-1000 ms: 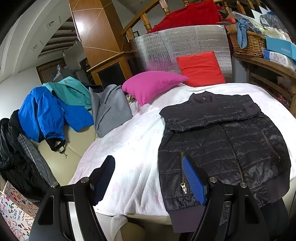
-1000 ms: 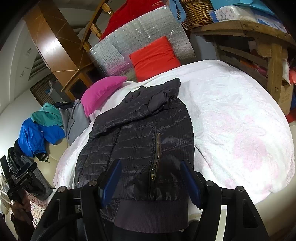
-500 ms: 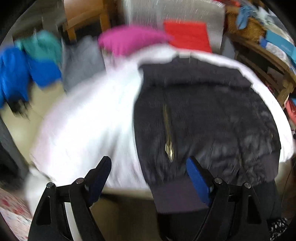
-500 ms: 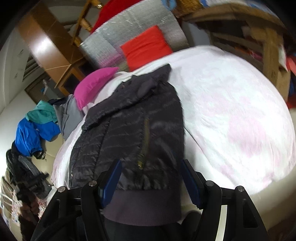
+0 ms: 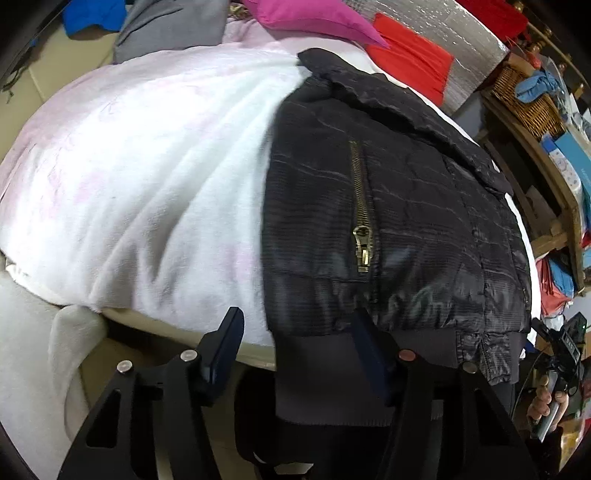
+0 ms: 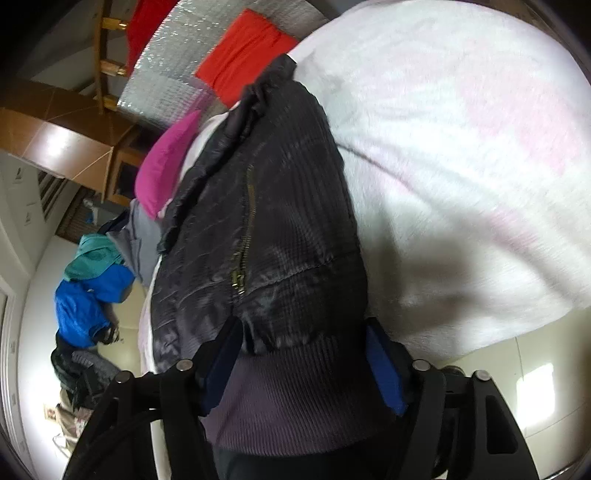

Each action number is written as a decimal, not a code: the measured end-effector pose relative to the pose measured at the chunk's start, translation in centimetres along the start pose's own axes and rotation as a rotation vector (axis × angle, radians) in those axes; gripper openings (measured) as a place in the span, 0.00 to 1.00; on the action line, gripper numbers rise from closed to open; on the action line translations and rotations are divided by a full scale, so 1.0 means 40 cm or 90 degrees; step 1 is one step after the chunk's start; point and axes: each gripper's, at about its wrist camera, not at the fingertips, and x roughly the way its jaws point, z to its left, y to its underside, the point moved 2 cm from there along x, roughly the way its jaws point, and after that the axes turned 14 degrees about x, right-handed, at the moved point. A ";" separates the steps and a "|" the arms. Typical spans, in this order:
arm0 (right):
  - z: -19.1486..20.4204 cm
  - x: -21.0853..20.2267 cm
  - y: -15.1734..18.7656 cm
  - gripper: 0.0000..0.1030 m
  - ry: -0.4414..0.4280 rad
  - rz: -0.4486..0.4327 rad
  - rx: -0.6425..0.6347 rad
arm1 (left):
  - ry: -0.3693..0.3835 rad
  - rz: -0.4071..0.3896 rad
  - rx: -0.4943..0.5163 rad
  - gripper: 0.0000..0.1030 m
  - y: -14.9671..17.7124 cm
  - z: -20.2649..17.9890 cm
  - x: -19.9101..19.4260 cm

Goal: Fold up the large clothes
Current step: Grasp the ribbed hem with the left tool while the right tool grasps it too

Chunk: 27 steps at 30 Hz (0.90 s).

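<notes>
**A:** Tongs first, left wrist view. Your left gripper (image 5: 299,354) stands wide, nothing between the pads. Its right-hand pad sits over the ribbed hem (image 5: 332,373) of the black jacket (image 5: 388,206); the other pad hangs off past the jacket's side edge, over the white blanket (image 5: 129,177).

**B:** Where does the jacket lie from it?

**A:** Straight ahead and to the right. It lies flat on the blanket, hem nearest you and drooping over the bed edge, collar far off by the pink pillow (image 5: 314,18). Long axis runs away from you, hem to collar, along the brass zipper (image 5: 362,206).

**B:** Right wrist view?

**A:** Your right gripper (image 6: 303,365) is also spread wide, empty, and straddles the hem (image 6: 295,398). Both pads flank the ribbing; the jacket (image 6: 280,192) runs directly forward from it.

**B:** Which hand is nearer?

**A:** Judgement: both are at the hem, but your right is squarely over it, while your left covers only the corner. Next likely step is closing on the hem corners, then carrying them toward the collar.
</notes>
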 end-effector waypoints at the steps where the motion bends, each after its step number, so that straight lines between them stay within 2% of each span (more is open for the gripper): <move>1: 0.009 0.000 0.007 0.65 0.004 -0.006 -0.012 | -0.002 0.000 0.003 0.60 -0.006 -0.007 0.008; 2: 0.024 -0.005 0.014 0.56 0.000 -0.007 -0.030 | 0.001 0.001 0.005 0.60 -0.008 -0.012 0.014; 4: 0.052 -0.024 0.024 0.49 -0.023 -0.005 -0.066 | 0.020 0.014 0.001 0.60 -0.008 -0.018 0.032; 6: 0.068 -0.047 0.027 0.48 -0.031 -0.012 -0.096 | 0.038 0.032 -0.008 0.61 -0.013 -0.013 0.063; 8: 0.052 -0.049 0.013 0.48 -0.018 -0.010 -0.080 | 0.056 0.032 -0.016 0.61 -0.011 -0.012 0.075; 10: 0.015 -0.036 -0.007 0.55 0.001 -0.006 -0.031 | 0.066 0.021 -0.020 0.60 -0.008 -0.011 0.077; 11: -0.003 -0.028 -0.014 0.63 0.009 -0.010 -0.013 | 0.066 0.018 -0.018 0.58 -0.008 -0.013 0.077; 12: -0.017 -0.019 -0.020 0.67 0.011 -0.010 -0.003 | 0.062 0.017 -0.016 0.51 -0.009 -0.014 0.077; 13: -0.027 -0.002 -0.022 0.67 0.010 0.002 0.004 | 0.057 0.019 -0.015 0.49 -0.007 -0.012 0.076; 16: -0.005 0.021 -0.013 0.67 -0.020 0.022 -0.003 | 0.066 0.022 -0.017 0.49 -0.010 -0.013 0.076; 17: 0.015 0.022 -0.005 0.63 -0.028 0.028 -0.024 | 0.070 0.024 -0.018 0.50 -0.012 -0.013 0.076; 18: 0.049 0.014 0.009 0.54 -0.029 0.021 -0.067 | 0.074 0.025 -0.021 0.51 -0.001 0.002 0.064; 19: 0.070 0.005 0.014 0.50 -0.028 0.016 -0.096 | 0.079 0.026 -0.021 0.51 -0.002 0.004 0.065; 22: 0.102 -0.014 0.022 0.48 -0.021 0.002 -0.145 | 0.081 0.018 -0.018 0.47 0.001 0.009 0.064; 25: 0.059 0.010 0.001 0.48 0.012 0.018 -0.096 | 0.082 0.008 -0.019 0.46 0.015 0.021 0.053; 27: 0.032 0.021 -0.005 0.54 0.007 0.026 -0.058 | 0.085 0.007 -0.020 0.46 0.020 0.025 0.049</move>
